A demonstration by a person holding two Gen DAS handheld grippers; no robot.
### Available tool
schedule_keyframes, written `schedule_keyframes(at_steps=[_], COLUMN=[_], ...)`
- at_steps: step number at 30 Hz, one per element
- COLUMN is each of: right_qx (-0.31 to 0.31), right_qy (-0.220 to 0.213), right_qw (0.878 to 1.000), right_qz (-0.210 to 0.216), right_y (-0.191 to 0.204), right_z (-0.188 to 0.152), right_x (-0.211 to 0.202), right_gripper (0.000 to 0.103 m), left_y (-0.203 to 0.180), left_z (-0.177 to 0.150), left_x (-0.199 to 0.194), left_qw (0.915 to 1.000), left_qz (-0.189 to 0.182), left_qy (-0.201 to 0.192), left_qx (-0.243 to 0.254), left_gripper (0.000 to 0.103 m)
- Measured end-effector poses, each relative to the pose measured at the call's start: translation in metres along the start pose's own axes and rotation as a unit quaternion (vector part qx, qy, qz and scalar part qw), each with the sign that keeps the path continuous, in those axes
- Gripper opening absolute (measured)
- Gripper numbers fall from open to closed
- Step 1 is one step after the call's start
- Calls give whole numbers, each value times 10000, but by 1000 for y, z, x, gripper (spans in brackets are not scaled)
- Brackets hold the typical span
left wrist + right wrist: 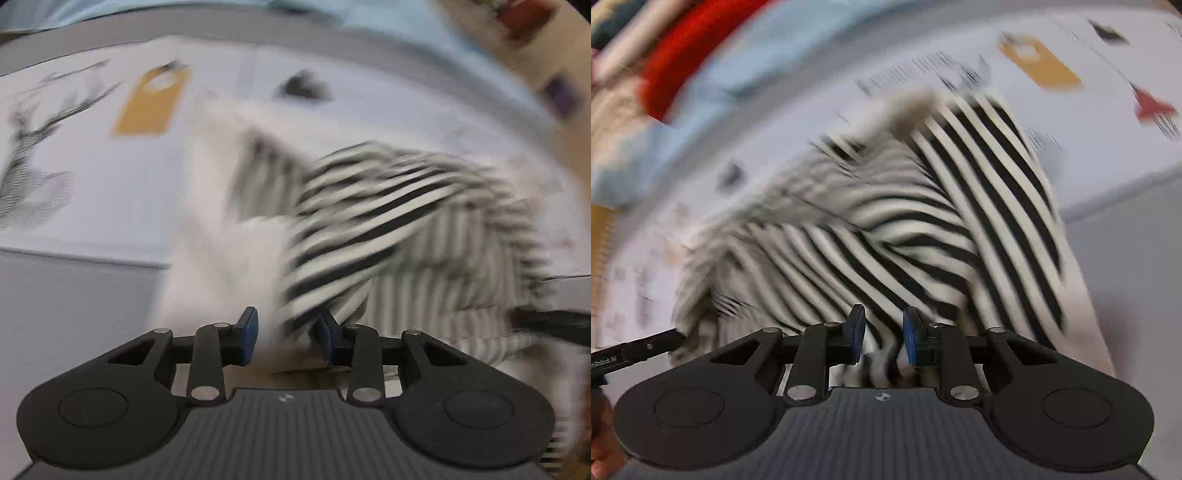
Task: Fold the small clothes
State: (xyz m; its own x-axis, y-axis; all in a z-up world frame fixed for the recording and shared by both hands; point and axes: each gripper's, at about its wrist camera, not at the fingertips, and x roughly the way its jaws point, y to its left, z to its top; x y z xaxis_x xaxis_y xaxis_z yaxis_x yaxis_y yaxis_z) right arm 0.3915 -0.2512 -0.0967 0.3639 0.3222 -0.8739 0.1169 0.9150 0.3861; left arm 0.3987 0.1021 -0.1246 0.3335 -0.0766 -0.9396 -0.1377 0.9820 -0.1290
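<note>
Right now we are partway through a fold on a small black-and-white striped garment, which lies bunched on a pale printed sheet that covers the work surface. A yellow tag shape is printed on that sheet, well beyond the cloth.

Our left gripper points steeply down at the near edge of the garment. Its blue pads stand at a middling gap with white and striped cloth bunched between them, and it looks as if they are gripping that edge, though blur keeps us from being certain. Our right gripper sits over the other end of the same edge, its pads closer together, with striped cloth gathered between them; we read that as a grip too. The tip of the other tool pokes in at the side of each view, so the two grippers are near one another.

We judge the step in hand to be carrying a held edge over the body of the garment. The next move calls for both grips to travel together, keeping the edge taut and level, laying it down squarely, and only then letting go.
</note>
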Motion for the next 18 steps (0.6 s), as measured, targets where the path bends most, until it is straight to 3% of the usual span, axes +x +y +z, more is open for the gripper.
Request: schedule_keyframes(at_steps=[3, 8, 11, 13, 15, 17, 18], right_qx=[40, -109, -191, -148, -44, -32, -5], right_qy=[11, -716, -996, -989, -844, -658, -644], right_qw=[9999, 9969, 9948, 9946, 9957, 9968, 9968], right_qz=[164, 312, -113, -275, -378, -443, -473], right_y=[1, 9, 7, 2, -6, -11, -11], right_z=[-1, 9, 14, 16, 17, 13, 13], right_x=[-2, -29, -32, -31, -22, -16, -13], right_gripper=[23, 24, 24, 24, 24, 24, 24], left_y=[4, 13, 15, 14, 15, 14, 14], left_z=[7, 14, 15, 13, 12, 13, 14], left_x=[-14, -40, -31, -18, -13, -14, -14], left_qw=[9983, 9878, 9897, 9919, 9915, 9918, 9921], left_qz=[-385, -1030, -894, -839, -872, -861, -858], left_qy=[-278, -815, -555, -215, -143, -198, -239], left_qx=[-351, -839, -967, -930, -955, -928, -888], left_gripper=[39, 41, 46, 46, 45, 37, 23])
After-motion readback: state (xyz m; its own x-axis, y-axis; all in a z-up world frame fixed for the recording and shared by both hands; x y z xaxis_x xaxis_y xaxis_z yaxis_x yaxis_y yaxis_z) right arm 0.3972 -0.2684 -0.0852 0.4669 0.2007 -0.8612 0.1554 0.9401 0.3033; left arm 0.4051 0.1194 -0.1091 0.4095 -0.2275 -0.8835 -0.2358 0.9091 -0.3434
